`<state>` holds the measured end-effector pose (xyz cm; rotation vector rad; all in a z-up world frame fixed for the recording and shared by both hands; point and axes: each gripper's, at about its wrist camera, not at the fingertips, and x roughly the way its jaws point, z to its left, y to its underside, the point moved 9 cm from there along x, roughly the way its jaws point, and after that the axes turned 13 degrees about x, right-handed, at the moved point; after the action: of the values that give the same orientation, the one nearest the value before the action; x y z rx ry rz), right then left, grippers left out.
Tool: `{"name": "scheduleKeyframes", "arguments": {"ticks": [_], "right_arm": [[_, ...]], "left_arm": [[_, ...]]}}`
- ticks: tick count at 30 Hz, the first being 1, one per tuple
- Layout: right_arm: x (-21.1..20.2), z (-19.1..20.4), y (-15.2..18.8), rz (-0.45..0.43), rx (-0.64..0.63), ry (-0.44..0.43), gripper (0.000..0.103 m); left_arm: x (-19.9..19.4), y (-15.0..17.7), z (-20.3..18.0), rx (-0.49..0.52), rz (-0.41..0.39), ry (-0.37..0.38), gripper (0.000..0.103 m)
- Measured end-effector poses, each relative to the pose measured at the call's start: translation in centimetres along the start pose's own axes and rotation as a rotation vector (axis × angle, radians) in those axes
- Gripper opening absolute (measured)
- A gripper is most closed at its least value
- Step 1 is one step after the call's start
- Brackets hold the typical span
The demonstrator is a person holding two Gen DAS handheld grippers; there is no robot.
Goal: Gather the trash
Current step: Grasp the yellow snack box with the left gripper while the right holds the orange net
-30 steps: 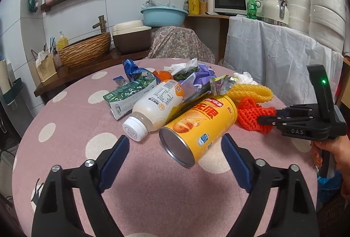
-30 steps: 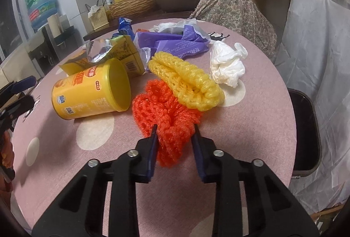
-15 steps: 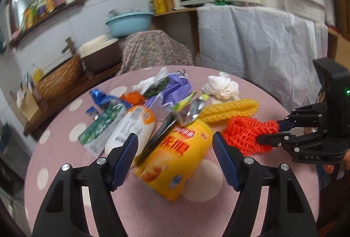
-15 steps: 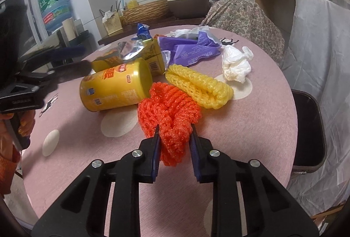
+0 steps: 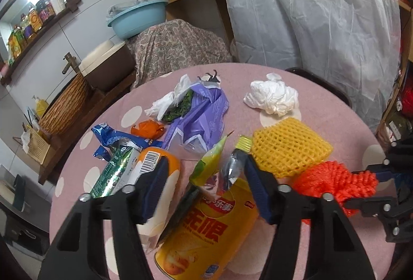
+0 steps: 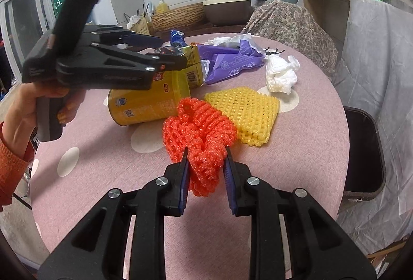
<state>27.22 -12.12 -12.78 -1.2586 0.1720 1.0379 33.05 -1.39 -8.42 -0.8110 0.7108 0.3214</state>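
Observation:
A yellow chip can (image 5: pixel 211 225) lies on its side on the pink dotted table (image 5: pixel 335 119), with a green-yellow wrapper (image 5: pixel 211 161) and silver foil (image 5: pixel 232 169) across its far end. My left gripper (image 5: pixel 205 174) straddles that end with its jaws closing; the pads do not visibly press on it. From the right wrist view the left gripper (image 6: pixel 173 51) hovers over the can (image 6: pixel 147 104), held by a hand in an orange sleeve. My right gripper (image 6: pixel 206 161) is shut on an orange foam net (image 6: pixel 201 130), lifted slightly beside a yellow foam net (image 6: pixel 247 109).
More trash lies beyond: a white bottle (image 5: pixel 155 158), a green wrapper (image 5: pixel 113 171), a blue wrapper (image 5: pixel 111 135), a purple bag (image 5: pixel 204 112) and crumpled white tissue (image 5: pixel 273 96). A dark bin (image 6: pixel 364 150) stands off the table's right edge. Counters and a draped cloth ring the table.
My left gripper has moved forward over the can, rolled, and narrowed its jaws around it. The right gripper keeps its hold on the orange net and has drawn it back a little.

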Motion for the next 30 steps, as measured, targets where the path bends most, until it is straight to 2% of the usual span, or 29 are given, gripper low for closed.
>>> {"name": "scheduleKeyframes", "arguments": {"ticks": [2,5,8,18,23,30], "right_arm": [[-0.2,0.1,0.1,-0.007,-0.008,0.002,0.025],[-0.3,0.3,0.1,-0.019,-0.022,0.0,0.025],[-0.7,0.6,0.1,-0.043,-0.04,-0.004,0.025],[-2.4,1.1,-0.7,-0.132,-0.062,-0.03,0.025],[-2.4,0.8,-0.8,-0.133,-0.044,-0.045,0.025],[-3.9,-0.2,-1.2,-0.178,-0.031,-0.042,0.025]], "left_arm": [[0.0,0.1,0.1,-0.011,0.006,0.012,0.032],[-0.4,0.1,0.7,-0.037,-0.004,0.003,0.019],[-1.4,0.1,1.8,-0.075,-0.031,-0.011,0.012],[-5.9,0.6,5.1,-0.182,-0.142,-0.062,0.007],[-8.0,0.1,5.8,-0.2,-0.187,-0.088,0.007],[-11.1,-2.6,5.8,-0.217,-0.277,-0.054,0.006]]}}
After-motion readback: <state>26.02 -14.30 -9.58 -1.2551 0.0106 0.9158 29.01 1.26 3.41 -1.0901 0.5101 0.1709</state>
